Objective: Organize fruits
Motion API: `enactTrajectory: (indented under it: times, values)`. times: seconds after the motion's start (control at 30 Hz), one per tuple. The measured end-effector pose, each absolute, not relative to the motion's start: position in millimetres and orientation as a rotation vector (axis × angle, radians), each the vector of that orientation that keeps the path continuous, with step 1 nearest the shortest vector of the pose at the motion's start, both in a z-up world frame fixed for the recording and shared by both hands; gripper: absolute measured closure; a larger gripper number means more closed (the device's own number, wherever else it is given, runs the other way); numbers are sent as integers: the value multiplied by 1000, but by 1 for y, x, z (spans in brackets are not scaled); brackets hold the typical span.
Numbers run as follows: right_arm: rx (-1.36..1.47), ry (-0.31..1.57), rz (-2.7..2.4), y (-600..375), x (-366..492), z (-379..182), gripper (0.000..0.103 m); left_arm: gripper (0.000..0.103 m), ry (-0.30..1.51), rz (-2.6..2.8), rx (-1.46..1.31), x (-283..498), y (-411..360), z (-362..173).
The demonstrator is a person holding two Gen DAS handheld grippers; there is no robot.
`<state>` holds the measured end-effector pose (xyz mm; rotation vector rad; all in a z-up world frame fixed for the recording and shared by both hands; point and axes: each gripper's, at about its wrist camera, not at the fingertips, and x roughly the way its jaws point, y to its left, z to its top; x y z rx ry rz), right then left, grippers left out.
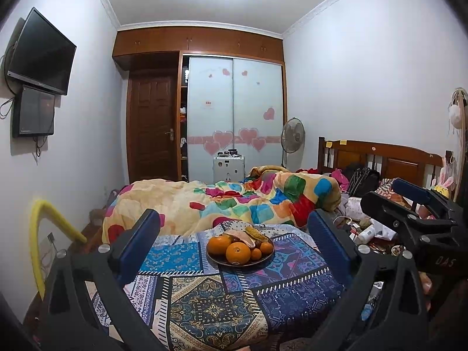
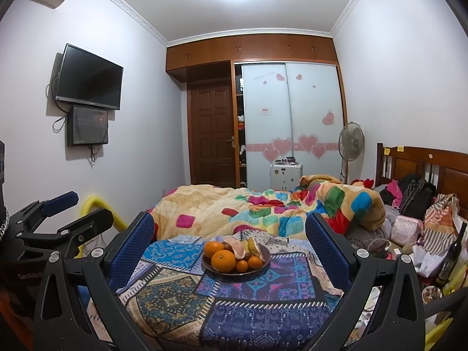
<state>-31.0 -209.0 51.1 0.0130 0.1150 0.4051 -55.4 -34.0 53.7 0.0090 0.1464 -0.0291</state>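
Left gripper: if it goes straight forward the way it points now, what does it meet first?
Probably the plate of fruit, with the big front orange first. The left gripper is open and centred on it; depth is unclear.

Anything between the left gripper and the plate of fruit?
Only bare patchwork cloth lies between the left gripper and the brown plate of oranges, seen in the left wrist view.

**What we could not make out**

On the brown plate [image 1: 234, 261], the large oranges [image 1: 237, 253] hid the lower parts of the pale fruit pieces [image 1: 242, 238] behind them, and we could not name the small dark fruits [image 2: 228, 246]. Items atop the white cabinet [image 1: 228, 167] were too small to identify. The frame edge cut off the headboard [image 2: 424, 163].
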Motion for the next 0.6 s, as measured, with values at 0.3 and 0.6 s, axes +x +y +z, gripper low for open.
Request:
enactTrajectory:
  times: [0.3, 0.6]
  values:
    - [19, 122, 413, -207, -29, 52, 0, 1, 157, -33, 7, -52, -35, 50]
    - [9, 119, 413, -204, -29, 51, 0, 1, 173, -41, -3, -50, -30, 47]
